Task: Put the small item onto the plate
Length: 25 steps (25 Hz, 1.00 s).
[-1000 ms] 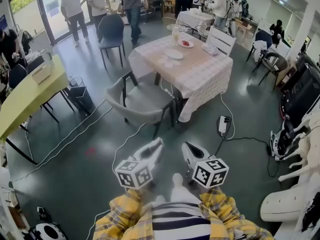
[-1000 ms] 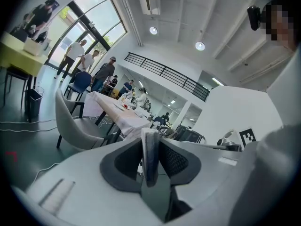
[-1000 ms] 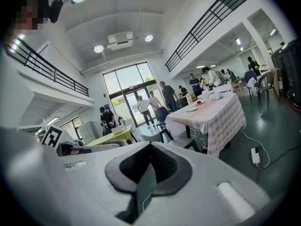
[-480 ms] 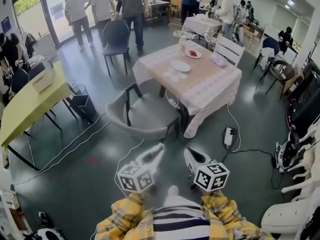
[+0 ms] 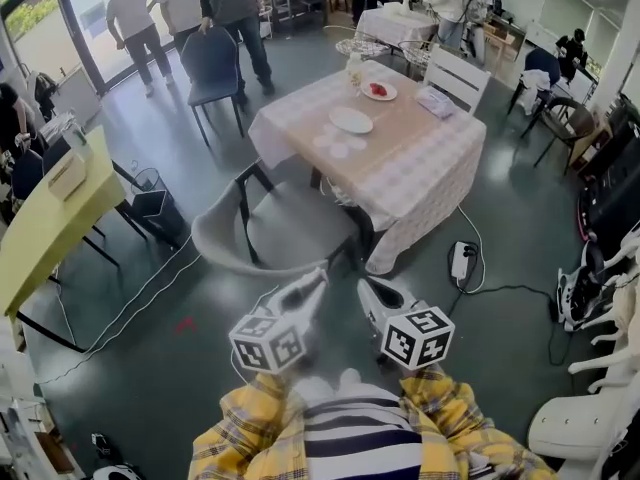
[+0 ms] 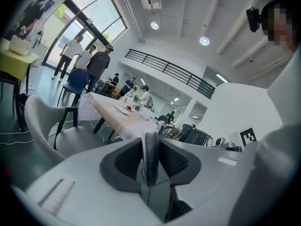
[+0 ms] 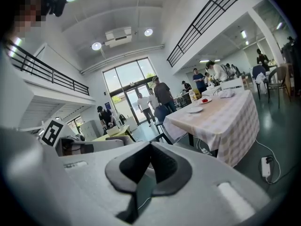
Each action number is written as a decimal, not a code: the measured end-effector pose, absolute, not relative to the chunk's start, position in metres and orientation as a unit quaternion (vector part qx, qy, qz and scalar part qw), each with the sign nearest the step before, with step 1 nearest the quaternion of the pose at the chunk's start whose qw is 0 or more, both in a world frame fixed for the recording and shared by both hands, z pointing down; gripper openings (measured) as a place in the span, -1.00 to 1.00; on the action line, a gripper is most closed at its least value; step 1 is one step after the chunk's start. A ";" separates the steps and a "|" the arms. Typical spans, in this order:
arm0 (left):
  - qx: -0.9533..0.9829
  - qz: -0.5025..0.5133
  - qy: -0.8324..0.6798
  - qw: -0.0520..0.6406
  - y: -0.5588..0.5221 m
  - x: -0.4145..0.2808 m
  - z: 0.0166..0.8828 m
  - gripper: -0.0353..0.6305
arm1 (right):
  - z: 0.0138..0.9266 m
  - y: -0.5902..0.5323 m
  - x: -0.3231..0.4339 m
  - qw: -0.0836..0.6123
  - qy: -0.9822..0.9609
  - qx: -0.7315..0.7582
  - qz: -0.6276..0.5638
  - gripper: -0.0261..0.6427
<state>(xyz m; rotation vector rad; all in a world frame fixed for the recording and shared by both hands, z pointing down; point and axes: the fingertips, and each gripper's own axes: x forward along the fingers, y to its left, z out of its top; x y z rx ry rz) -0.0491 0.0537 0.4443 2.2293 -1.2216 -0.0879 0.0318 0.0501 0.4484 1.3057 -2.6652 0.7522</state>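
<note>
A table with a checked cloth stands ahead of me. On it lie an empty white plate and, farther back, a small plate holding a red item. Both grippers hang low in front of my body, well short of the table, over the floor. The left gripper points at the grey chair, its jaws together with nothing between them, as the left gripper view also shows. My right gripper is beside it, also shut and empty, and its own view shows the table off to the right.
A grey armchair stands between me and the table. Cables and a power strip lie on the floor at the right. A yellow table is at the left, a white chair behind the table, and several people at the back.
The view has moved a little toward the table and chair, which now sit lower and nearer. Both grippers keep the same place in front of my body, with their jaws unchanged.
</note>
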 end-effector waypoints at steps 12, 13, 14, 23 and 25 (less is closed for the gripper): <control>0.866 -0.004 -0.397 0.305 -0.021 -0.051 0.445 -0.57 | 0.441 -0.021 0.019 0.033 -0.846 0.470 0.248 -0.93; 0.868 -0.002 -0.391 0.305 -0.029 -0.055 0.443 -0.57 | 0.439 -0.028 0.014 0.032 -0.845 0.474 0.247 -0.92; 0.871 -0.001 -0.386 0.303 -0.037 -0.059 0.442 -0.57 | 0.437 -0.036 0.010 0.031 -0.843 0.479 0.244 -0.93; 0.887 0.012 -0.354 0.296 -0.100 -0.090 0.440 -0.57 | 0.435 -0.095 -0.025 0.028 -0.827 0.509 0.237 -0.92; 0.889 0.012 -0.348 0.297 -0.109 -0.093 0.440 -0.57 | 0.433 -0.103 -0.027 0.034 -0.823 0.516 0.234 -0.93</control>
